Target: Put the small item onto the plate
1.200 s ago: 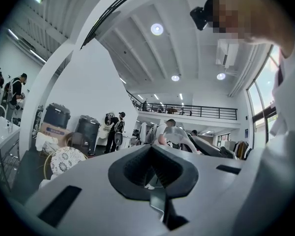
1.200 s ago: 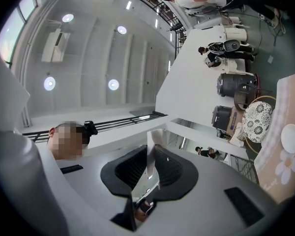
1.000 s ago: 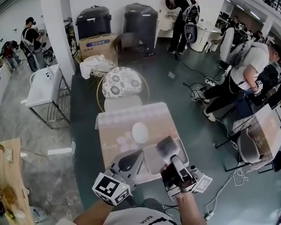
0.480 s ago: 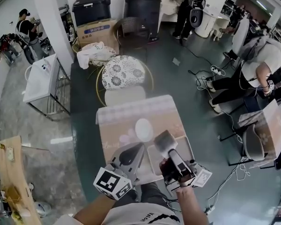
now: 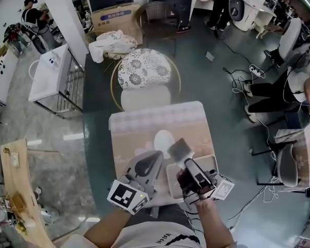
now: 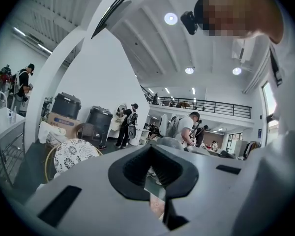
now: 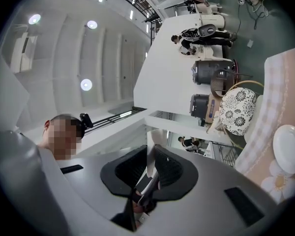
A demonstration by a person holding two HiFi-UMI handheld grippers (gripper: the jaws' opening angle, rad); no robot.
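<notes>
1. Can't actually pick out the small item in any view. Seeing only printed flowers on the pink cloth of the table (image 5: 125, 133). Probably sits in the grey tray (image 5: 171, 181) at lower right of the head view, tucked under the right gripper (image 5: 179, 146). Just guessing there.
2. Easy to find the white plate (image 5: 164, 137) though: dead centre of the table, empty, just up and left of the right gripper's tip, just up and right of the left gripper (image 5: 158, 155).
3. Left gripper: shows jaws pulled in to a thin slit with only background through it. Pinches nothing.
4. Right gripper: lies rolled on its side, jaws likewise down to a narrow slot. Shows something slim, dark and silvery low in that slot; can't say whether gripper hardware or a real object. Calling it empty for now.
5. Handling guess: should weigh next to nothing at that size, so easy to flick away or tip over with a clumsy approach. No clue on stiff vs soft, so best to treat as fragile.
6. For the grab: open a bit wider than the thing, come in low, pinch across the narrowest part around the middle, squeeze gently.
7. Looks smooth and glossy, that plate, so likely slippery. Better to lower right onto the middle and let go there than drop from above; might skid or roll toward the rim otherwise.
</notes>
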